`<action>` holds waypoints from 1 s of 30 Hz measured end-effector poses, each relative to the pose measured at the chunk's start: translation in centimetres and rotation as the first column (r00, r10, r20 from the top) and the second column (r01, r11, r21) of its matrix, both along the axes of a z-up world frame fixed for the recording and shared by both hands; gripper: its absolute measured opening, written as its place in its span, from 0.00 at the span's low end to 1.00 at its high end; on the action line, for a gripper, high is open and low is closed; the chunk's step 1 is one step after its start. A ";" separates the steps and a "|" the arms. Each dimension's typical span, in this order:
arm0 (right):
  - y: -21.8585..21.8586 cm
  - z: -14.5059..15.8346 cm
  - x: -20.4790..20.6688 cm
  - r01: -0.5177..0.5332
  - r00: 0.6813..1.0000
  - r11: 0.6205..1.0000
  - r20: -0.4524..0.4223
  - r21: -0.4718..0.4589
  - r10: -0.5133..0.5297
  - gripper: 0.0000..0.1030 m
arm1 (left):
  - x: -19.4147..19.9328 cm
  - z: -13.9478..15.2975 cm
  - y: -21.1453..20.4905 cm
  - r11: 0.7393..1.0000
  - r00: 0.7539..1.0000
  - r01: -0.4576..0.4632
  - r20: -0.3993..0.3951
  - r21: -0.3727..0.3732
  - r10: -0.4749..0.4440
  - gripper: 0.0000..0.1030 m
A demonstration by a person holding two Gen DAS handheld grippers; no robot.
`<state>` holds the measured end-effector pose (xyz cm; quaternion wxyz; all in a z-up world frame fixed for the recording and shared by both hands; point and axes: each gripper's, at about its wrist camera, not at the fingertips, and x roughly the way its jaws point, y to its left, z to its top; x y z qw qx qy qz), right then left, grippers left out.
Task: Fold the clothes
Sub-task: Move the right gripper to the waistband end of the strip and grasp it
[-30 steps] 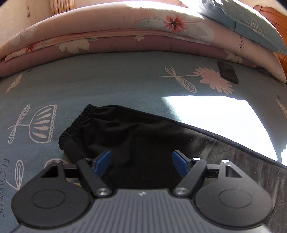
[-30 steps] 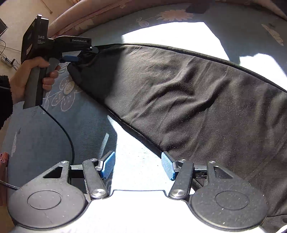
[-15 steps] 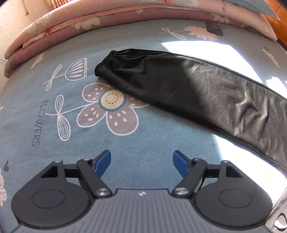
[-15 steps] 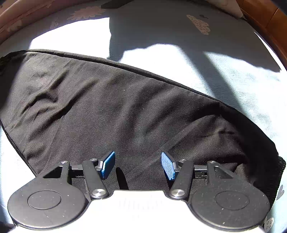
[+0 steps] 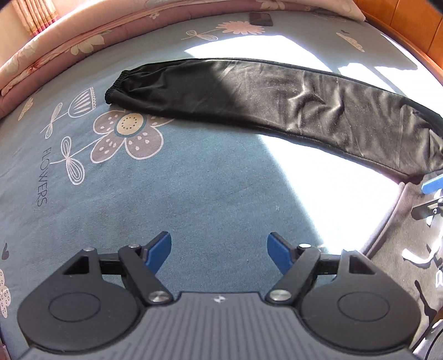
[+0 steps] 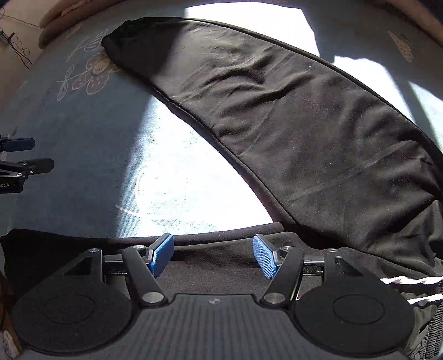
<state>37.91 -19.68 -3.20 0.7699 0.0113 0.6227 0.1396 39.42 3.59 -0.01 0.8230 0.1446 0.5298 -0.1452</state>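
Observation:
Black trousers (image 5: 277,99) lie flat on the blue flowered bedsheet (image 5: 193,193), one leg stretched from an elastic cuff (image 5: 116,88) at the left towards the right. My left gripper (image 5: 219,241) is open over bare sheet, well short of the leg. In the right wrist view the same leg (image 6: 290,116) runs from upper left to right. My right gripper (image 6: 213,243) is open, with nothing between its fingers, over a dark band of cloth (image 6: 221,265) at the near edge. The left gripper (image 6: 16,157) shows at that view's left edge.
Folded pink floral quilts (image 5: 69,47) are stacked at the back of the bed. A small dark flat object (image 5: 260,18) lies near them. A wooden bed frame (image 5: 409,25) borders the right. Dark cloth with white print (image 5: 409,249) lies at the near right.
The left gripper has drawn back from the cuff, which now lies far ahead. The right gripper has swung away from the upper part of the trousers to the near dark cloth. Both stayed open.

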 end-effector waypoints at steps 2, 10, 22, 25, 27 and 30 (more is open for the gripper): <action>2.5 -0.7 -0.9 -0.046 0.999 0.999 -0.015 0.009 0.046 0.66 | -1.1 -0.5 0.5 1.000 1.000 0.006 -0.013 0.011 -0.006 0.75; 9.6 1.2 3.9 -0.227 0.945 0.973 0.235 -0.028 0.227 0.66 | -3.4 -1.5 4.3 0.990 0.990 -0.139 -0.034 -0.013 0.139 0.75; 18.6 2.5 19.6 -0.364 0.810 0.921 0.441 -0.140 0.387 0.17 | -2.8 -1.8 8.6 0.950 0.950 -0.302 0.056 -0.075 0.306 0.75; 21.3 1.2 23.0 -0.399 0.783 0.900 0.446 -0.172 0.433 0.16 | -2.3 -2.2 9.3 0.937 0.939 -0.334 0.054 -0.097 0.341 0.75; 23.1 0.0 24.9 -0.412 0.773 0.889 0.439 -0.200 0.457 0.16 | -1.9 -2.6 9.8 0.933 0.935 -0.343 0.055 -0.114 0.350 0.75; 24.5 -1.8 27.0 -0.422 0.772 0.880 0.423 -0.217 0.474 0.16 | -1.4 -3.3 10.6 0.923 0.927 -0.366 0.047 -0.116 0.373 0.75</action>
